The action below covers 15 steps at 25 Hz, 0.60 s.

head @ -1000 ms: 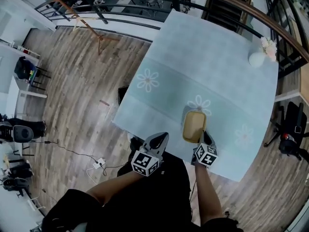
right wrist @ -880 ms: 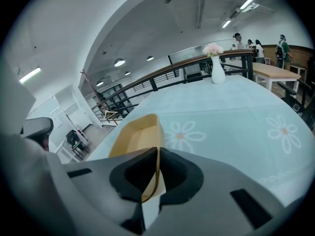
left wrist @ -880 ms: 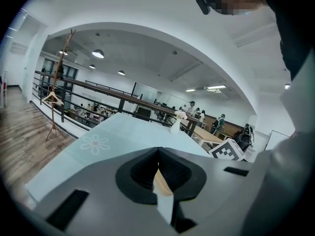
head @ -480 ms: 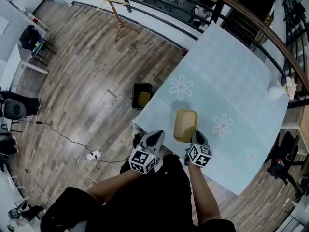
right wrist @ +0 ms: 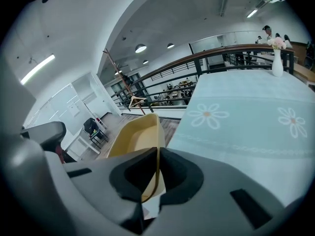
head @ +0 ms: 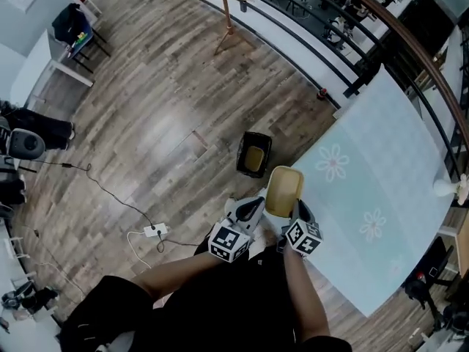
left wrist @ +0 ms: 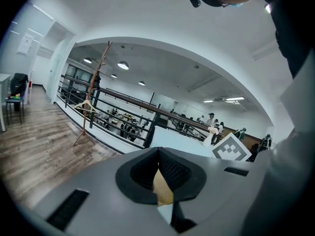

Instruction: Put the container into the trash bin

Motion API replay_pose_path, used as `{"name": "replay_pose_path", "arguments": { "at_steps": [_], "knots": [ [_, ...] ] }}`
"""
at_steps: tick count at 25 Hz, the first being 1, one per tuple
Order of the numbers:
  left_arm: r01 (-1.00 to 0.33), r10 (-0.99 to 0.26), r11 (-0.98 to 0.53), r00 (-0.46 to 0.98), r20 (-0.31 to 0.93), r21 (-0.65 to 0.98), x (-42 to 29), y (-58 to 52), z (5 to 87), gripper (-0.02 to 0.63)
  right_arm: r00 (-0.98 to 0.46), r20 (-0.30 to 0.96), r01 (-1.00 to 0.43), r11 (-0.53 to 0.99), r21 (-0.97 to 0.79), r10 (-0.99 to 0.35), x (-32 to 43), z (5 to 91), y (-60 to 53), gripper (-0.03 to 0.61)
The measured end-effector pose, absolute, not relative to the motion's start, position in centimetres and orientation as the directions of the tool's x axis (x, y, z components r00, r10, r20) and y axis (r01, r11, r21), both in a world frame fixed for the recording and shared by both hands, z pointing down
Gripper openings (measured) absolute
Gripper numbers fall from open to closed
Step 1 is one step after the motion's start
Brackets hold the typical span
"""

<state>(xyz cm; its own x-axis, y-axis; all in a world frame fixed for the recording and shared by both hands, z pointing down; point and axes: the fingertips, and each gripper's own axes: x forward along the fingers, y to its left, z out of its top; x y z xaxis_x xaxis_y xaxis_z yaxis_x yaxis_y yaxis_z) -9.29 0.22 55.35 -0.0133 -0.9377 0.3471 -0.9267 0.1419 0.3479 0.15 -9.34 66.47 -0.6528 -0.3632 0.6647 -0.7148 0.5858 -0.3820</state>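
I'm looking down on wood floor (head: 161, 116) on the left and a desk (head: 381, 160) on the right, covered in a pale blue cloth with white daisy prints. A white vase (head: 444, 188) is sitting at the desk's far edge. A black trash bin (head: 242, 153) is standing on the floor just off the desk's near-left edge, with something yellowish lying inside it. A dark railing (head: 344, 31) is running behind the desk, and a wooden coat stand (head: 224, 6) is standing beside it on the floor. A white power strip (head: 154, 231) is lying on the floor with a thin cable (head: 102, 193) trailing off to the left. An office chair (head: 26, 144) is sitting at the far left.

Each tool is carrying a cube with black-and-white square markers: left cube (head: 225, 243), right cube (head: 304, 237).

The container (head: 284, 189) is a shallow tan-yellow tray, rectangular with rounded corners, and its inside is showing bare. It's hanging in the air over the desk's near-left edge, close to the bin, which is lying just up-left of it in the head view.

The right tool (right wrist: 158, 151) is clamping the container's thin near wall, with the jaws closed down on the rim. The left tool (left wrist: 158, 152) is sitting just left of the container with its jaw tips together. A yellow sliver is showing in the gap behind the tips, and I can't tell whether it's pinched.
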Motion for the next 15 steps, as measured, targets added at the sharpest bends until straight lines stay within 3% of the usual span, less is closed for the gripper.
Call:
{"name": "replay_pose_path", "arguments": {
  "at_steps": [8,15],
  "knots": [
    [-0.908,-0.926,0.236,-0.102,0.363,0.347,-20.0,3.7,56.5,0.011,-0.668,0.665,-0.702,0.578,-0.416,-0.333,-10.9,68.4,-7.8,0.043],
    [-0.902,-0.921,0.27,-0.14,0.364,0.337,-25.0,4.1,58.3,0.011,-0.652,0.688,-0.713,0.564,-0.417,-0.317,-17.4,72.4,-7.9,0.043]
  ]
}}
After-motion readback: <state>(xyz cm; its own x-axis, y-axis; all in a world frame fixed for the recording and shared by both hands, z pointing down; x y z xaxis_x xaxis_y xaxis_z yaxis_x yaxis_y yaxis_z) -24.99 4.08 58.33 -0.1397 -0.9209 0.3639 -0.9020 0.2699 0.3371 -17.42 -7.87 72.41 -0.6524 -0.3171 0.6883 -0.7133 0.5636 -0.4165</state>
